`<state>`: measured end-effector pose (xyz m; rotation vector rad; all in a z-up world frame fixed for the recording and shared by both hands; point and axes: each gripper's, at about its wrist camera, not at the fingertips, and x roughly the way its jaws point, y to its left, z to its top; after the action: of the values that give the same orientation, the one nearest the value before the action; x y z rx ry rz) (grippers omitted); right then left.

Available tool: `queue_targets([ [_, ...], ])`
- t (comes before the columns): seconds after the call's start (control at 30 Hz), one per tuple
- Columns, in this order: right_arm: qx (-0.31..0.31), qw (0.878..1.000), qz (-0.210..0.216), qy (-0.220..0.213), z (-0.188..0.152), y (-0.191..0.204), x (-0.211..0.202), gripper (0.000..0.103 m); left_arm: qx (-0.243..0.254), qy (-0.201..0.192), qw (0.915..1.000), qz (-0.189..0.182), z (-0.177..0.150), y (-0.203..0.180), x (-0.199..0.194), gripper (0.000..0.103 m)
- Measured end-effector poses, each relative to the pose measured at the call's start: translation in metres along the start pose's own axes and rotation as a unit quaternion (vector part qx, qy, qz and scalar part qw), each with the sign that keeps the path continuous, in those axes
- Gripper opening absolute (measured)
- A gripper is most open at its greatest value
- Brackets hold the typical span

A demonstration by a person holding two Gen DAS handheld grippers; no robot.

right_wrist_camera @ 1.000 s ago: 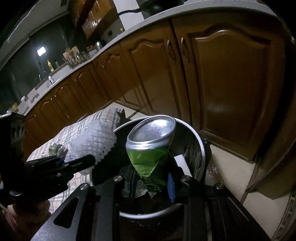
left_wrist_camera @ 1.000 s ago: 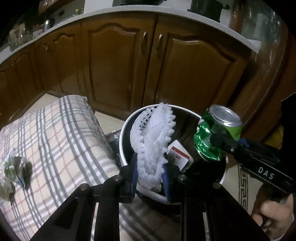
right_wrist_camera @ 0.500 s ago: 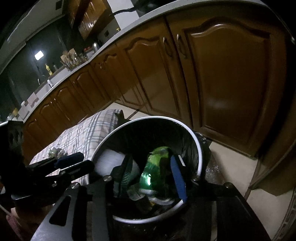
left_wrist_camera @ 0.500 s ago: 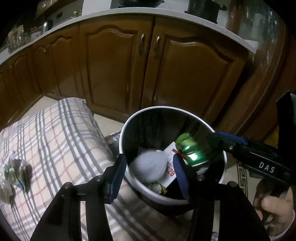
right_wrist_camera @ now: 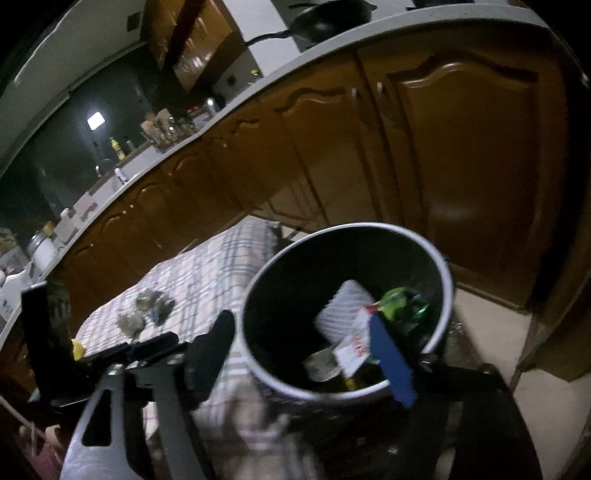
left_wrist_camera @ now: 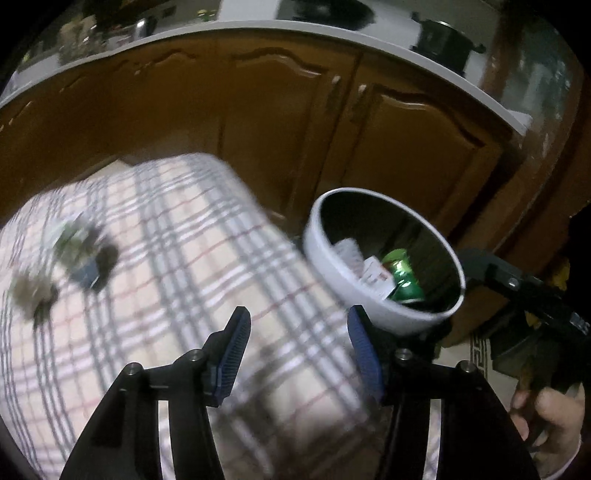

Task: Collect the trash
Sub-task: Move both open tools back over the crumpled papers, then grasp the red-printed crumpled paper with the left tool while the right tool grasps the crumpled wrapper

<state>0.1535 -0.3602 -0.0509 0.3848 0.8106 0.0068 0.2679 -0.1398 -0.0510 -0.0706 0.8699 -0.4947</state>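
A round white-rimmed bin (left_wrist_camera: pixel 332 284) (right_wrist_camera: pixel 448 280) stands beside a plaid-covered table (left_wrist_camera: pixel 177 236) (right_wrist_camera: pixel 210 266). Inside it lie a crushed green can (left_wrist_camera: pixel 400 273) (right_wrist_camera: pixel 400 301), a white foam net (left_wrist_camera: pixel 347 249) (right_wrist_camera: pixel 343 310) and a red-and-white carton (left_wrist_camera: pixel 375 273) (right_wrist_camera: pixel 352 350). My left gripper (left_wrist_camera: pixel 297 325) is open and empty over the cloth, left of the bin. My right gripper (right_wrist_camera: pixel 301 328) hangs over the bin's near rim, its jaws opening with nothing gripped. A blurred clump of dark and greenish scraps (left_wrist_camera: pixel 81 254) (right_wrist_camera: pixel 147 310) lies on the cloth.
Brown cabinet doors (left_wrist_camera: pixel 406 147) (right_wrist_camera: pixel 472 166) under a grey countertop (left_wrist_camera: pixel 258 29) run close behind the bin and table. A pan (right_wrist_camera: pixel 325 18) and a pot (left_wrist_camera: pixel 443 40) sit on the counter. A person's hand (left_wrist_camera: pixel 554 417) holds the right gripper at the lower right.
Both grippers opened: the foam net left the left gripper and the can left the right one, and both now lie in the bin. The left gripper swung left over the cloth.
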Motion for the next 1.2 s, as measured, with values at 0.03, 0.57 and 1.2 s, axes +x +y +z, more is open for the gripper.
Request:
queue_targets([
  [0.03, -0.006, 1.0, 0.008, -0.001, -0.005, 0.008, 0.001, 0.088, -0.007, 0.0, 1.0, 0.002, -0.004, 0.005, -0.004, 0.055],
  [0.57, -0.036, 0.995, 0.075, 0.047, -0.046, 0.093, 0.041, 0.098, -0.098, -0.023, 0.9906, 0.092, -0.057, 0.096, -0.085, 0.079],
  [1.2, -0.074, 0.987, 0.099, 0.103, -0.044, 0.168, 0.108, 0.101, -0.158, -0.048, 0.9747, 0.151, -0.052, 0.163, -0.106, 0.084],
])
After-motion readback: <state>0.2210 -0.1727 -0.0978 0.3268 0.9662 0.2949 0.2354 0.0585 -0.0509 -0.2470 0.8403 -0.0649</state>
